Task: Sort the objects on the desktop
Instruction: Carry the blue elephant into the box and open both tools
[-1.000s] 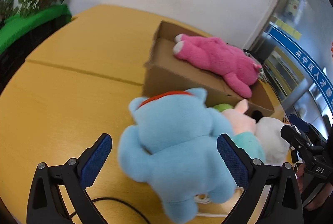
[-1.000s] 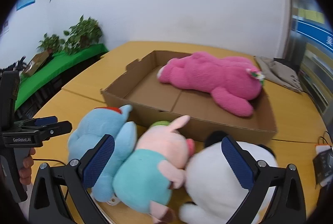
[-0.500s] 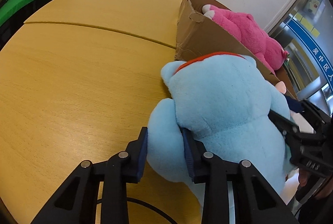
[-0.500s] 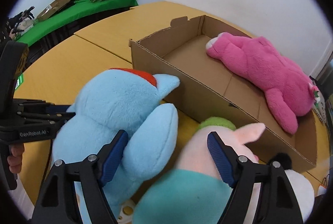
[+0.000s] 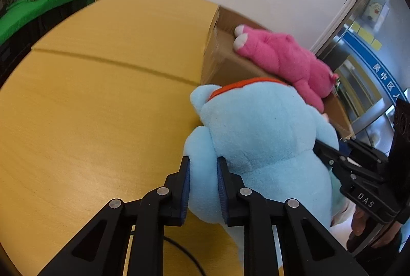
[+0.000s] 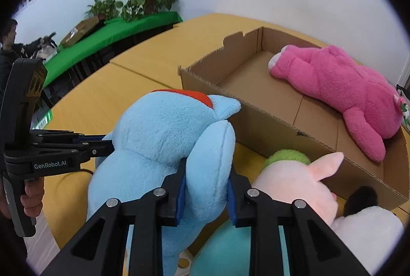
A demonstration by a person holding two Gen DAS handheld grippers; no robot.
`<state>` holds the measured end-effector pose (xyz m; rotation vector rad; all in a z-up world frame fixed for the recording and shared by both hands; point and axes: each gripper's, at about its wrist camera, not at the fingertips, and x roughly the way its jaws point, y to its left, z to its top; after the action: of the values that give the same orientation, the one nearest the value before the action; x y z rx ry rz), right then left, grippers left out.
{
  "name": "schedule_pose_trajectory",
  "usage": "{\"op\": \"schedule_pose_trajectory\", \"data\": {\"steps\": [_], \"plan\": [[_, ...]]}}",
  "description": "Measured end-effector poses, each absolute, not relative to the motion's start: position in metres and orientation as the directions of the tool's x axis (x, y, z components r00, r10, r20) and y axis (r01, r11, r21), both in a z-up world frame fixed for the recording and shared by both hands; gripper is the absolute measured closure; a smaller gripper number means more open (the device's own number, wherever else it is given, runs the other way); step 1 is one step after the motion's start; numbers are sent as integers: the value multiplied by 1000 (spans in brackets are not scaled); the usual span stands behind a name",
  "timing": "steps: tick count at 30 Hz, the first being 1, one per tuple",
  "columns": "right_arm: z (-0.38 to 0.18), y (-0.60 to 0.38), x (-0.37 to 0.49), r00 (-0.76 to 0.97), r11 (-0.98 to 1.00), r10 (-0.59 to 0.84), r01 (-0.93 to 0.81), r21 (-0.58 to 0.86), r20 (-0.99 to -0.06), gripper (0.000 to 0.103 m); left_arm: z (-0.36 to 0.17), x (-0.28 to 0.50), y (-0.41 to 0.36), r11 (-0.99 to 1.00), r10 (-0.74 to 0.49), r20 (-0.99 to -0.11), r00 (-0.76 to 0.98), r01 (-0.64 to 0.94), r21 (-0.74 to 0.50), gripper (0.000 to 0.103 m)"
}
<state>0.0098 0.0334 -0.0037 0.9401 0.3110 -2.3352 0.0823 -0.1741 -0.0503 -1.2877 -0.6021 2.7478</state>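
A light blue plush toy [image 5: 258,132] with a red collar is held between both grippers, just in front of a cardboard box [image 6: 271,122]. My left gripper [image 5: 202,168] is shut on one of its arms. My right gripper [image 6: 205,173] is shut on the other arm of the blue plush [image 6: 164,132]. A pink plush [image 6: 343,86] lies inside the box, also seen in the left wrist view [image 5: 284,58]. A pink pig plush in teal clothes [image 6: 289,183] and a white plush with a black ear [image 6: 366,219] lie in front of the box.
The yellow wooden table [image 5: 89,101] spreads to the left. A black cable [image 5: 179,250] lies on it near me. A green-covered bench with potted plants [image 6: 128,19] and a person [image 6: 7,45] are far left. The box [image 5: 223,58] stands against the wall side.
Both grippers have gone from open around the toys to shut on the blue plush's arms. The right gripper closed in the last half second. The blue plush has risen slightly toward the box.
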Motion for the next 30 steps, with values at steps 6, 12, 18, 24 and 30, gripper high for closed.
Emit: {"op": "schedule_pose_trajectory", "data": {"steps": [6, 12, 18, 24, 30], "plan": [[46, 52, -6, -672, -818, -476, 575, 7, -567, 78, 41, 47, -156, -973, 132, -627, -768, 21, -231, 84], [77, 67, -44, -742, -852, -469, 522, 25, -479, 79, 102, -50, -118, -995, 97, -577, -811, -79, -56, 84], [52, 67, -127, -745, -895, -412, 439, 79, -525, 79, 63, -155, -100, -995, 34, -672, -740, -88, 46, 85], [-20, 36, -176, -621, -889, -361, 455, 55, -695, 79, -16, -196, -129, -999, 32, -796, -605, -34, -14, 85], [-47, 12, -190, -514, -867, -330, 496, 39, -792, 76, -42, -197, -140, -1000, 6, -820, -573, 1, -8, 85]]}}
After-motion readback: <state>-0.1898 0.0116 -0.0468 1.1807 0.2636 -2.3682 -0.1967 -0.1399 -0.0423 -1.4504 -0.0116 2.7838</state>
